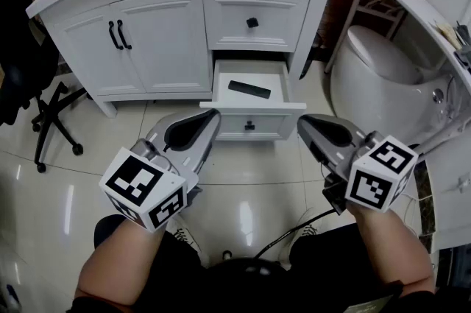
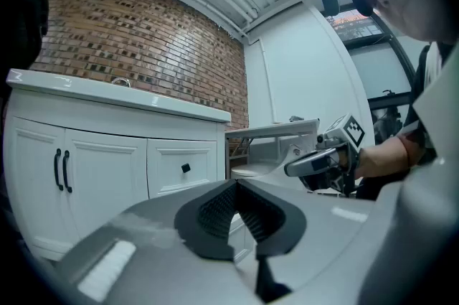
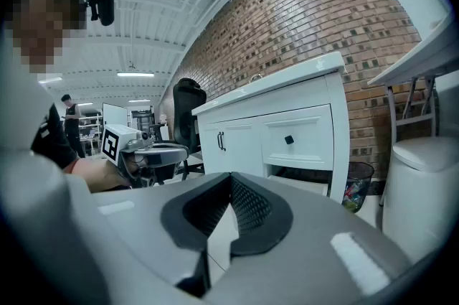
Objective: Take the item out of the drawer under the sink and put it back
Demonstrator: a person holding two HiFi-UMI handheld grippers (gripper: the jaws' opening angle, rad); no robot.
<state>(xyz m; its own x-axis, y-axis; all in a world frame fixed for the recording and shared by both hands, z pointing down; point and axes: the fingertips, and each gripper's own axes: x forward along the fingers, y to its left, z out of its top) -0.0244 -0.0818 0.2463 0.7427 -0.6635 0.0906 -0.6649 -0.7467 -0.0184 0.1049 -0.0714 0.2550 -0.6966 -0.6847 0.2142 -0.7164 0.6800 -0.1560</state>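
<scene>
The lower drawer of the white sink cabinet stands pulled out. A flat black item lies inside it on the white bottom. My left gripper hovers in front of the drawer's left corner, jaws shut and empty. My right gripper hovers off the drawer's right corner, also shut with nothing in it. Neither touches the drawer. In the left gripper view the jaws meet at the tip. In the right gripper view the jaws are closed, and the open drawer shows beyond them.
The upper drawer with a black knob is closed. A white toilet stands to the right, a black office chair to the left. A bin sits by the cabinet's right side. Glossy tile floor lies below the grippers.
</scene>
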